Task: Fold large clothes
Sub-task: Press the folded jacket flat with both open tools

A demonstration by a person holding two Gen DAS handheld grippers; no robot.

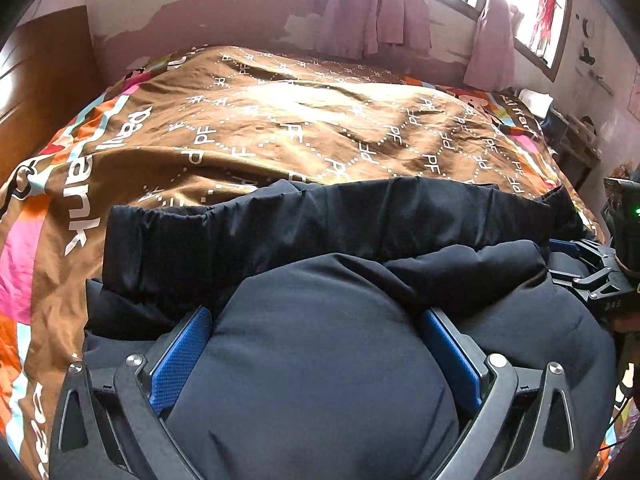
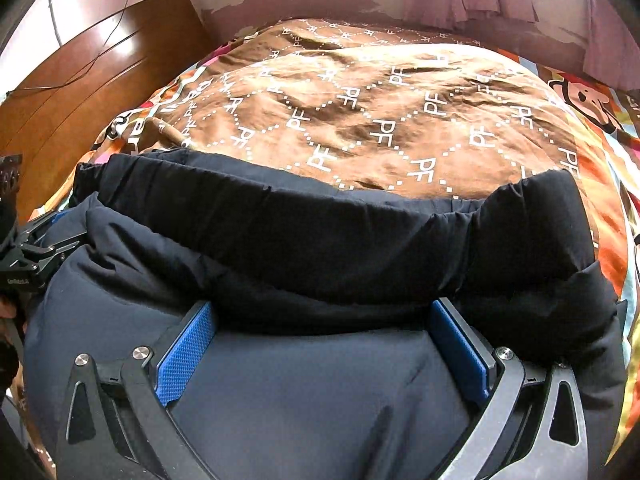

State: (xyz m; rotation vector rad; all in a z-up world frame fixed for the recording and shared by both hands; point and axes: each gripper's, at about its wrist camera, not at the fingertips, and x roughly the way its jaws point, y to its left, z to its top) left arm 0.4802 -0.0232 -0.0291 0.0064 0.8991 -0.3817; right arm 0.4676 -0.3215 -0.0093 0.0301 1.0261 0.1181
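- In the left wrist view, our right gripper (image 1: 576,258) shows at the right edge of the frame, its dark linkage lying against the garment; from here we cannot tell how far its jaws stand.
- In the right wrist view, our left gripper (image 2: 44,248) sits at the left edge, pressed into the same padded cloth.
- A brown bedspread (image 1: 280,128) printed with white "PF" letters and dotted diamonds covers the bed, with orange, pink and pale blue borders at its sides.
- A wooden headboard (image 2: 92,68) fills the upper left of the right wrist view, with a thin cable hanging across it.
- Pink curtains (image 1: 380,8) hang at the top of the left wrist view beside a bright window (image 1: 536,12); the wall (image 1: 200,12) below shows peeled paint.
- The dark padded jacket (image 1: 320,360) lies on the near part of the bedspread, filling the lower half of both views, its black elasticated hem (image 2: 320,216) stretched across mid-frame.
- Our left gripper (image 1: 316,354) has its blue pads (image 1: 182,354) set wide, with a bulging fold of jacket between them.
- Our right gripper (image 2: 322,354) likewise stands wide, blue pads (image 2: 186,354) flanking the jacket (image 2: 320,400) cloth.
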